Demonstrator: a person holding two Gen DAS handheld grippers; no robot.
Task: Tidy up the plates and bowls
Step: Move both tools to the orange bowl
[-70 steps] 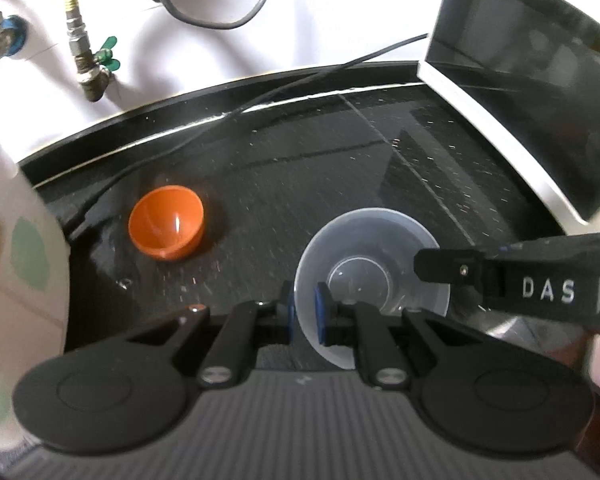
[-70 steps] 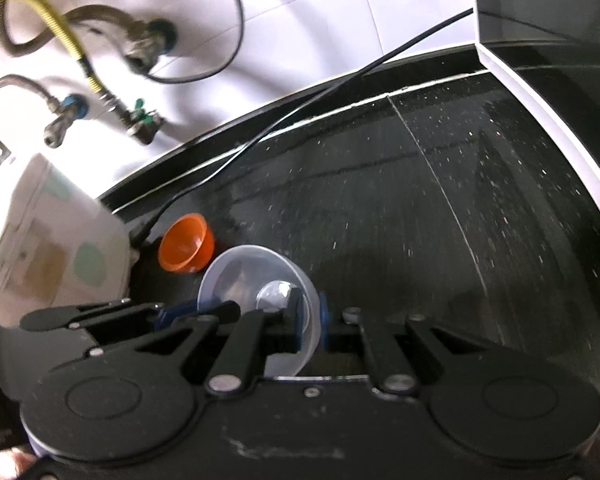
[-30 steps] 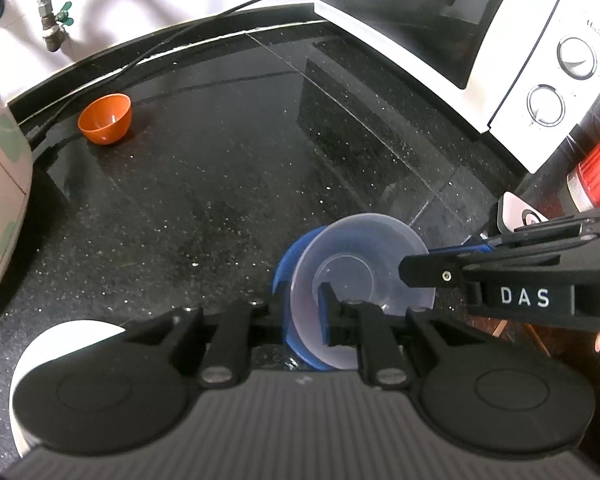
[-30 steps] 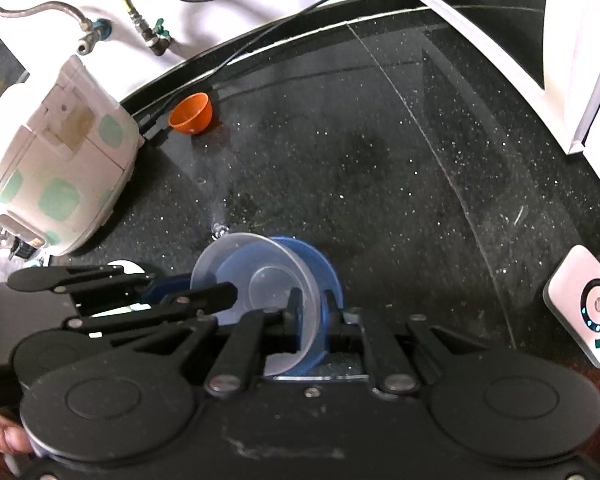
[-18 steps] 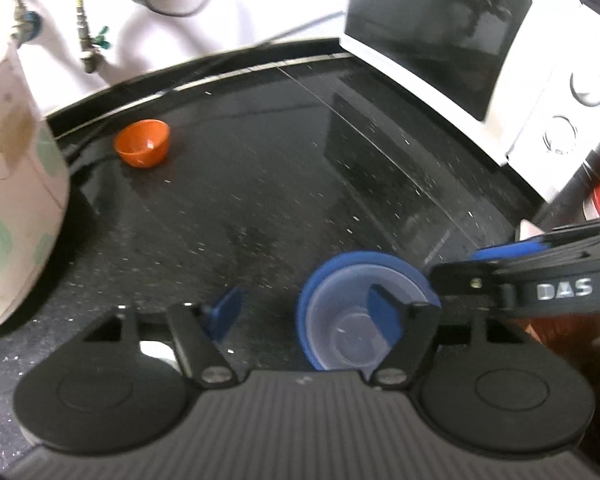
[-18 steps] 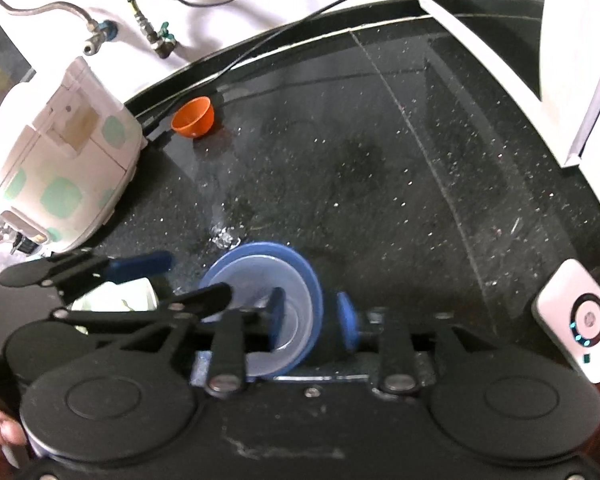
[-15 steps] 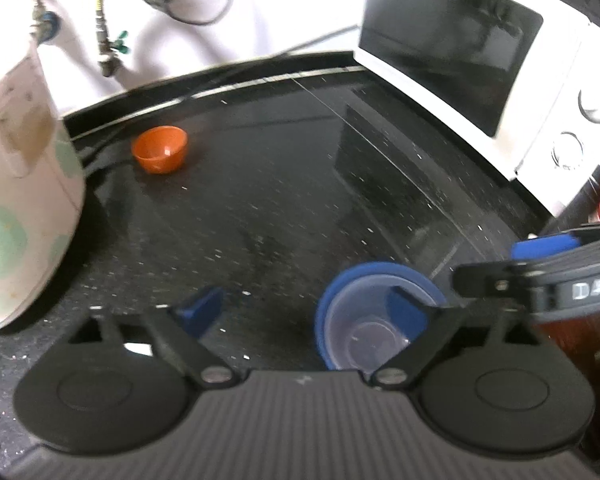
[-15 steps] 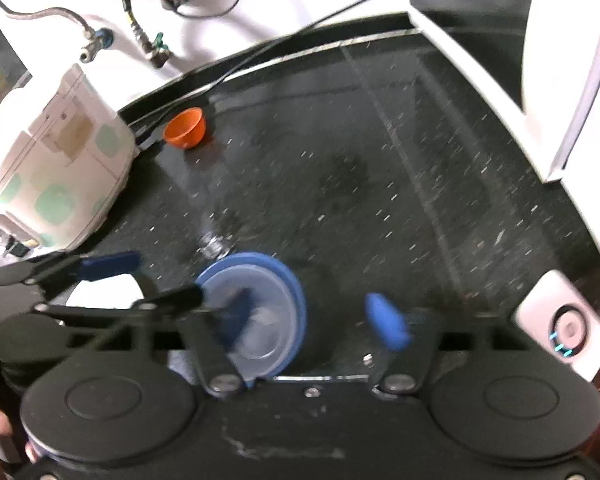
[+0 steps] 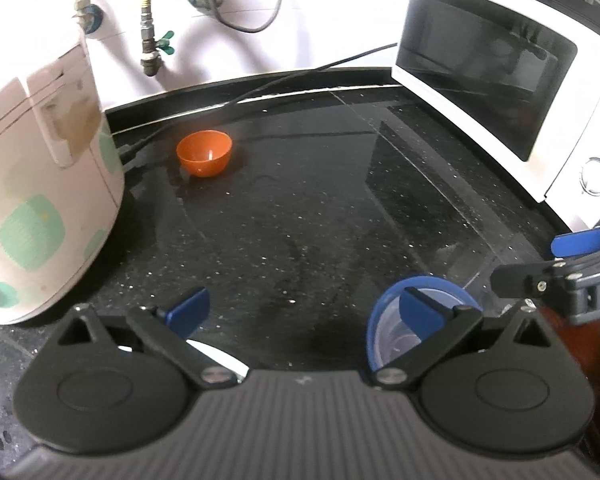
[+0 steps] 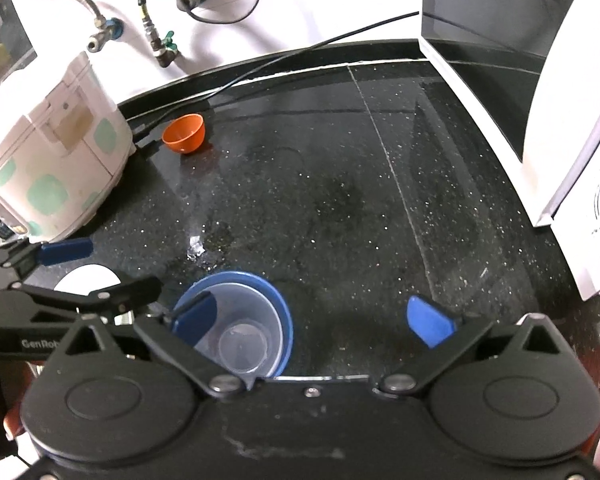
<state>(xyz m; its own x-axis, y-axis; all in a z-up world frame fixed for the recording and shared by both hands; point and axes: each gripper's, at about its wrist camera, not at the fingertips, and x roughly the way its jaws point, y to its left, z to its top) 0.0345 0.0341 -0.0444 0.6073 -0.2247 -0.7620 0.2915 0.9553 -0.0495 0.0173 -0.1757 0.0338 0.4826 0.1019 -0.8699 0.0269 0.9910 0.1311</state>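
A clear plastic bowl (image 10: 244, 332) sits nested inside a blue bowl (image 10: 282, 312) on the black counter, near the front edge. It also shows in the left wrist view (image 9: 392, 340), inside the blue bowl (image 9: 380, 312). My right gripper (image 10: 312, 320) is open and empty, its left finger over the bowls. My left gripper (image 9: 304, 308) is open and empty, its right finger over the bowls. An orange bowl (image 9: 204, 154) stands far back, also in the right wrist view (image 10: 183, 133). A white plate (image 10: 86, 278) lies left of the bowls, partly hidden.
A white rice cooker (image 9: 40, 200) with green spots stands at the left. A white microwave (image 9: 512, 92) stands at the right. A black cable (image 10: 300, 54) runs along the back wall. Valves and hoses (image 9: 152, 44) hang on the tiled wall.
Both grippers carried the clear bowl from beside the orange bowl to the front, set it in the blue bowl, then opened and drew back.
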